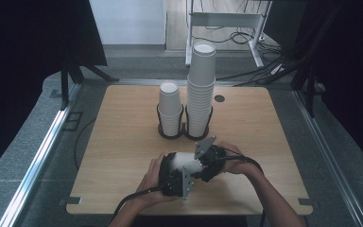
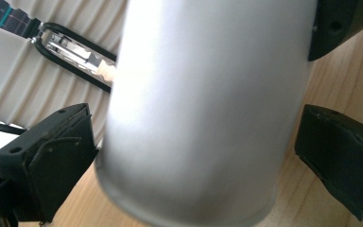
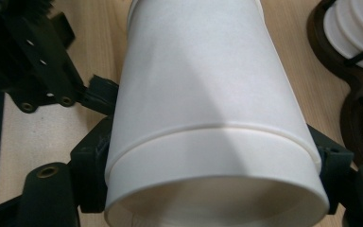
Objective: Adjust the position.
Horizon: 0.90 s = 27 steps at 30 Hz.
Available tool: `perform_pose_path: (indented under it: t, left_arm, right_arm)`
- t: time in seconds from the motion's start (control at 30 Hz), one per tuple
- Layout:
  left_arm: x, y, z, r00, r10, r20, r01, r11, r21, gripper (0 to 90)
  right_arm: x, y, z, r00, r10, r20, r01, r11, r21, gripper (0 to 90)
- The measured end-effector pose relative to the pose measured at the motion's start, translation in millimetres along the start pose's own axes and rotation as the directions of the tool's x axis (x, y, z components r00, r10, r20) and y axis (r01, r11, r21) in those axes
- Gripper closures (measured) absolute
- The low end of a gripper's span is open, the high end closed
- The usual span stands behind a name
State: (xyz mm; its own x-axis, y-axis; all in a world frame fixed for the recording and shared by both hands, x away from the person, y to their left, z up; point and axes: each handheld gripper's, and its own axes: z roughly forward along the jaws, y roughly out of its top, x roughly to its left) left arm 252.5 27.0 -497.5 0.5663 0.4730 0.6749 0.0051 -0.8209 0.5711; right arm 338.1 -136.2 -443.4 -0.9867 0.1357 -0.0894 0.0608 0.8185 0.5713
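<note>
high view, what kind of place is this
Probably a lab or recording workspace, not a kitchen: a bare wooden table between dark curtains, loose cables on a grey floor, and paper cup stacks set out for practice.

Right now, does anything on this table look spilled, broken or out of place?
Nothing looks spilled or damaged. The odd one out is a white paper cup lying sideways between the left gripper and right gripper; in the right gripper view it seems to be two nested cups. The short stack and tall stack stand upright in their black holder.

Cup stacks (image 1: 189, 97) just ahead; bare table (image 1: 118, 137) leftward.
</note>
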Motion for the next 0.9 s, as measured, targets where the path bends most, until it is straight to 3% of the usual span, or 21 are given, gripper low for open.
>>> perform_pose_path:
  t: [0.27, 0.53, 0.6, 0.63, 0.67, 0.7, 0.77, 0.9]
  left_arm:
    - [10.5, -0.4, -9.4, 0.9998, -0.008, -0.018, 0.008, 0.9999, -0.012, 0.0]
    - [24.6, -4.2, -19.1, 0.9962, -0.086, 0.01, 0.086, 0.9962, -0.014, 0.0]
    - [27.4, -6.3, -19.4, 0.9927, -0.118, 0.024, 0.119, 0.9929, -0.009, 0.0]
    - [29.7, -8.3, -19.4, 0.9878, -0.151, 0.039, 0.151, 0.9885, -0.006, 0.0]
    - [29.7, -8.3, -19.4, 0.9878, -0.151, 0.039, 0.151, 0.9885, -0.006, 0.0]
    - [32.5, -10.9, -19.4, 0.9805, -0.189, 0.054, 0.189, 0.9819, -0.003, 0.0]
    - [34.1, -12.1, -19.8, 0.9773, -0.204, 0.058, 0.204, 0.979, 0.001, 0.0]
    - [39.4, -17.2, -20.8, 0.9587, -0.272, 0.084, 0.272, 0.9623, 0.007, 0.2]
  right_arm:
    - [-3.6, -12.0, -3.1, 0.9989, 0.044, 0.017, -0.043, 0.997, -0.056, 22.6]
    - [-5.9, -20.4, -11.0, 0.9921, 0.105, 0.068, -0.095, 0.986, -0.14, 22.5]
    - [-6.4, -21.6, -13.1, 0.9895, 0.117, 0.085, -0.102, 0.982, -0.161, 22.5]
    - [-6.6, -22.1, -14.8, 0.9869, 0.133, 0.091, -0.114, 0.976, -0.187, 22.5]
    - [-6.6, -22.1, -14.8, 0.9869, 0.133, 0.091, -0.114, 0.976, -0.187, 22.5]
    - [-6.7, -23.6, -16.1, 0.9831, 0.158, 0.093, -0.133, 0.964, -0.23, 22.5]
    - [-6.2, -24.5, -16.1, 0.9808, 0.169, 0.097, -0.142, 0.961, -0.238, 22.5]
    - [-3.5, -27.3, -14.2, 0.9741, 0.199, 0.107, -0.162, 0.946, -0.28, 22.5]
